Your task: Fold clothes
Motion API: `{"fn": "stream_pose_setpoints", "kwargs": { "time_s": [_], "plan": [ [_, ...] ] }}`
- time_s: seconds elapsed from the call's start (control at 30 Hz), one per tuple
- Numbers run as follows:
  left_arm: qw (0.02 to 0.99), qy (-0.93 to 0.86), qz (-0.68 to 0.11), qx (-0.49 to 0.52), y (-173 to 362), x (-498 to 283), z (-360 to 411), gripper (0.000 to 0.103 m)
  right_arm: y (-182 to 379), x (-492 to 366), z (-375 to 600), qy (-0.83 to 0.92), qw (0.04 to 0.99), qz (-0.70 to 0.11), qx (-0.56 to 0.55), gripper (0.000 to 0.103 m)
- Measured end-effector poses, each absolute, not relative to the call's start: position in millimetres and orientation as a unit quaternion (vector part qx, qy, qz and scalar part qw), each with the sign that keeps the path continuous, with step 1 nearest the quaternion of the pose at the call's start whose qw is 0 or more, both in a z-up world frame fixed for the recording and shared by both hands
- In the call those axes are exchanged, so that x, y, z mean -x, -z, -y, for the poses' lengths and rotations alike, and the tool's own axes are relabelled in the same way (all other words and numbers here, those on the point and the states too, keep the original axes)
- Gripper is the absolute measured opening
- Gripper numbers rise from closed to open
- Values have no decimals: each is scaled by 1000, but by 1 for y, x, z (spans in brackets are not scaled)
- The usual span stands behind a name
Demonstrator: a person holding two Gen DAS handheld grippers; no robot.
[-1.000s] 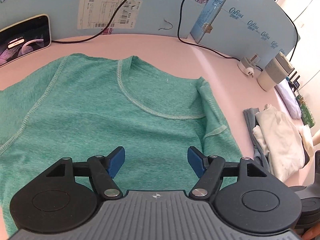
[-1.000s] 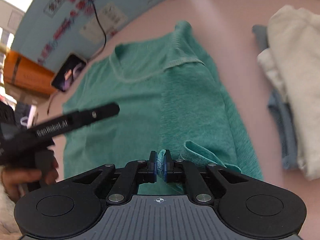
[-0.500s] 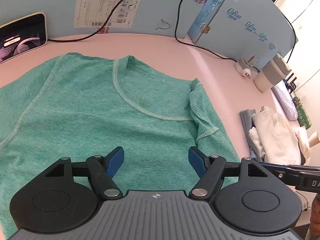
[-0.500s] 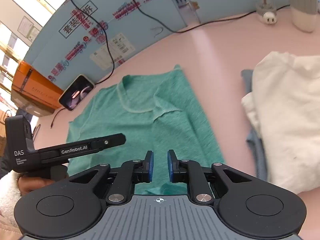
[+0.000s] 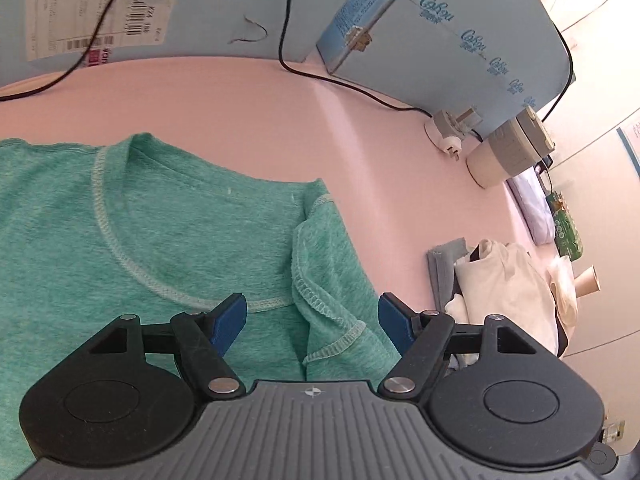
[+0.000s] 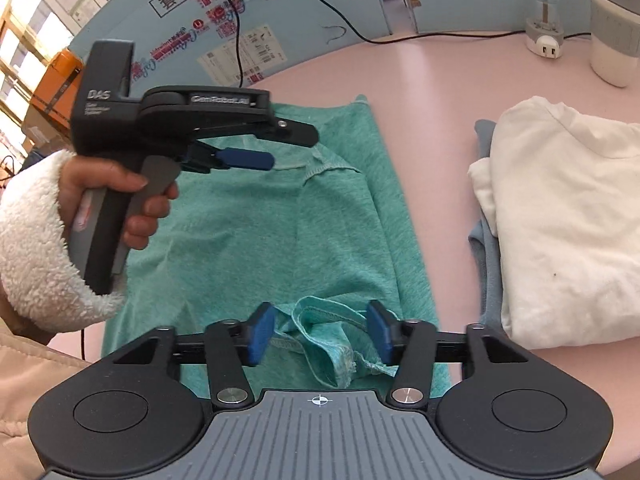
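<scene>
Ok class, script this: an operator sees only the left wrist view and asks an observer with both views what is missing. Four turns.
Operator: Where is the right gripper?
Observer: The right gripper is low over the shirt, jaws opening, with a bunch of its cloth between them; the pads look clear of it.
Operator: And how is mine held?
Observer: A hand in a fleecy white sleeve holds the left gripper above the collar, jaws apart and empty.
</scene>
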State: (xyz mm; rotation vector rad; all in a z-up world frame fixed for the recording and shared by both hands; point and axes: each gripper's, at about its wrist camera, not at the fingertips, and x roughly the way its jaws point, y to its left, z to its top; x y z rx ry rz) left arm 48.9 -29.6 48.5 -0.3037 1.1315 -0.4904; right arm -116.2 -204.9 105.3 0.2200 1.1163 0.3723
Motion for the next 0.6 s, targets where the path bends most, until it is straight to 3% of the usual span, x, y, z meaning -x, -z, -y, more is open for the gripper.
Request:
{"fn": "stream_pose_setpoints", "kwargs": {
  "time_s": [0.07, 0.13, 0.17, 0.2, 0.27, 0.6],
  "plan": [
    [804, 230, -533, 128, -45, -51, 40, 65, -104, 117, 200, -185, 826, -525, -95, 59],
    [806, 226, -534, 118, -43, -51, 46, 33, -94, 114, 197, -174, 820, -538, -89, 58],
    [805, 228, -535, 118, -43, -52, 47, 10, -89, 113, 196, -169, 817, -544, -86, 47],
    [804, 231, -534, 123, -44, -53, 47, 7, -84, 112, 195, -163, 814, -551, -83, 23],
    [808, 241, -523, 127, -50, -55, 47, 5, -75, 110, 194, -151, 809, -562, -79, 7],
    [802, 295, -489, 174, -68, -99, 82, 5, -139, 132, 290, 39, 888, -448, -102, 4]
  ]
}}
